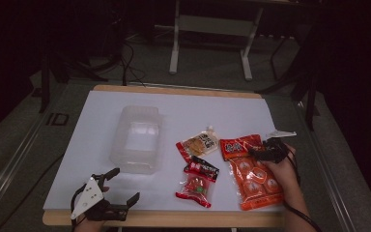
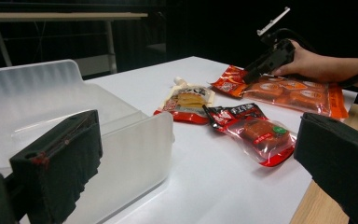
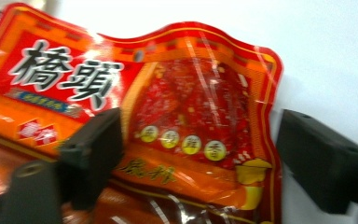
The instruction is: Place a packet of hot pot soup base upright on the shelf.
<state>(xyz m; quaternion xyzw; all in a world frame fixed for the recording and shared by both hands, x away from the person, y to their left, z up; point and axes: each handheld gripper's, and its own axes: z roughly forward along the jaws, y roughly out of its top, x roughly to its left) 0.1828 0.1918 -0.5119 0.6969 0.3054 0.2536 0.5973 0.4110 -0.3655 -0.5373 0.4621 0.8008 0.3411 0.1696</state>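
Right gripper (image 1: 260, 151) spread over orange packet (image 1: 253, 174), right of frame | left gripper (image 1: 121, 186) released, lower left | step: approach | next: clench packet edge, carry to clear tub (image 1: 137, 139).

The room is looking dark all around, and light is falling from above onto the white table (image 1: 96, 145), making it glow. The clear box (image 1: 137, 140) is shining a little. In the right gripper view the big orange bag (image 3: 177, 116) is looking blurry (the letters are smearing), and bright glare is streaking its shiny wrap. In the left gripper view the near black jaws are looking soft and fuzzy.
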